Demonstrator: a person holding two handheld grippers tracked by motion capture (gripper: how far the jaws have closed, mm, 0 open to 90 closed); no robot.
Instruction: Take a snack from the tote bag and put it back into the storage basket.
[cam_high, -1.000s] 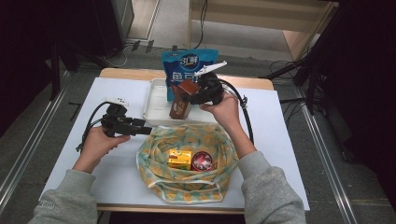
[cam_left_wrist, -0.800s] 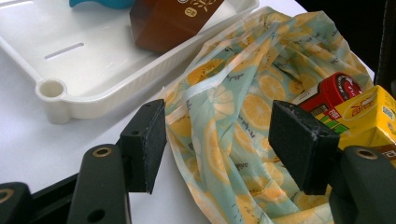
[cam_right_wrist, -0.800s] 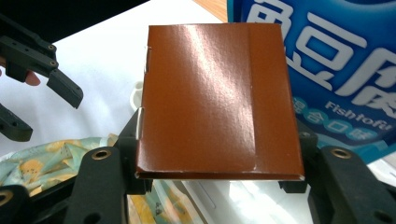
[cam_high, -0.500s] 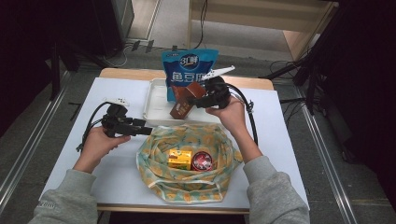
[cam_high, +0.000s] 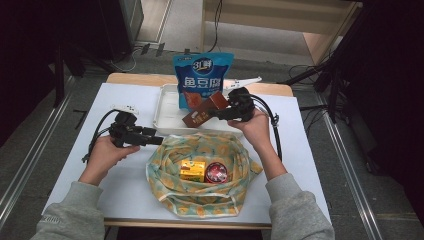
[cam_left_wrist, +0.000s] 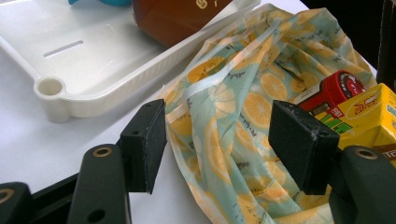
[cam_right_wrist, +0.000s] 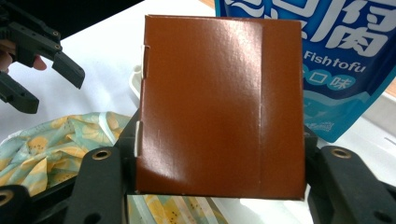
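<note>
My right gripper (cam_high: 210, 113) is shut on a brown carton (cam_high: 199, 115), held tilted above the near edge of the white tray (cam_high: 165, 111). In the right gripper view the carton (cam_right_wrist: 219, 102) sits squeezed between both jaws. Just below it on the table lies a lemon-print cloth bag (cam_high: 200, 200), open at the top, with a yellow box (cam_high: 192, 170) and a red can (cam_high: 216, 172) inside. My left gripper (cam_high: 154, 140) is open at the bag's left rim. In the left gripper view the rim cloth (cam_left_wrist: 219, 116) runs between its spread jaws without being pinched.
A blue fish-tofu pouch (cam_high: 202, 80) stands upright at the tray's back, close behind the carton. A white strip (cam_high: 245, 81) lies at the tray's far right. Bare white tabletop (cam_high: 310, 150) spreads to the right and left (cam_high: 75, 115) of the bag.
My right gripper has carried the brown carton a little to the right and down toward the bag. The left gripper has kept still at the bag's rim.
</note>
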